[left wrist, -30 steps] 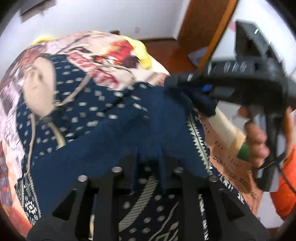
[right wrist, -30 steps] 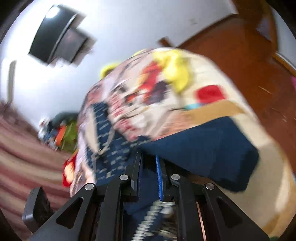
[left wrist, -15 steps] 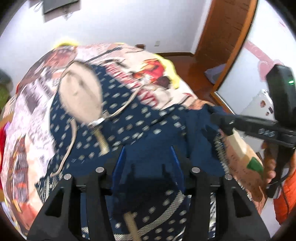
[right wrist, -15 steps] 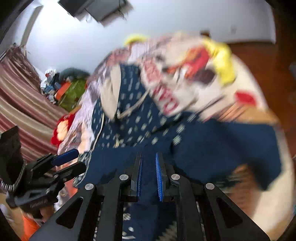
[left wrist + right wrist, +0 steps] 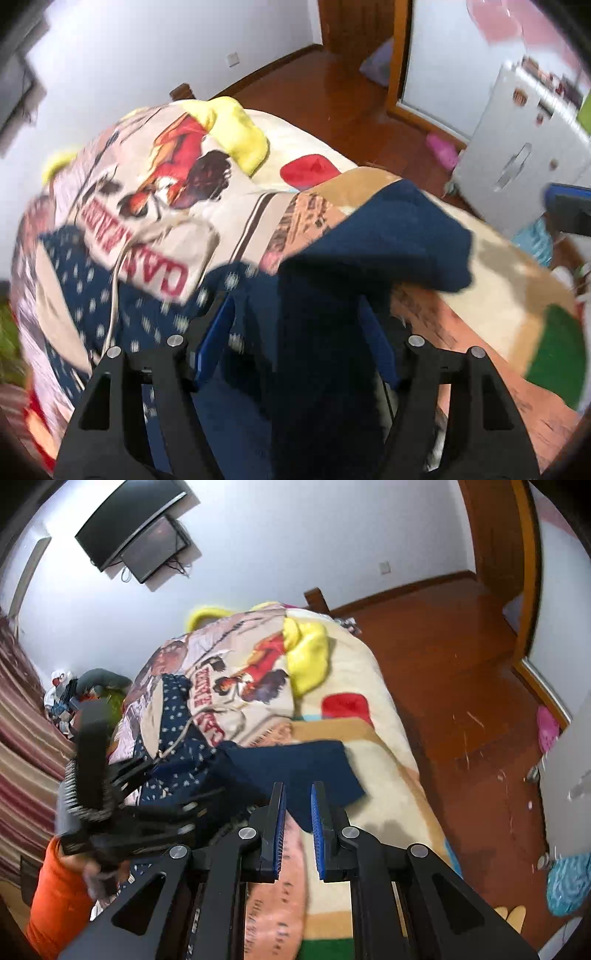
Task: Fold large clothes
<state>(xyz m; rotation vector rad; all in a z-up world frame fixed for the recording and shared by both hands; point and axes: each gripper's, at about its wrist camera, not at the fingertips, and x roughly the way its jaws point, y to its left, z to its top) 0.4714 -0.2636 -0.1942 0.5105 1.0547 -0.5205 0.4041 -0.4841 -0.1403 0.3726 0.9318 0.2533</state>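
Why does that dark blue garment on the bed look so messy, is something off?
Yes: the navy garment is not lying flat. One plain blue part is flopped sideways over the patterned blanket, its corner skewed, while the dotted part is bunched, with a cream drawstring trailing loose. Nothing looks torn or spilled.

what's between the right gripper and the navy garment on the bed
Nothing visible does. The navy garment lies on the blanket just past the right gripper fingertips, and only bare blanket shows in the narrow gap between its jaws.
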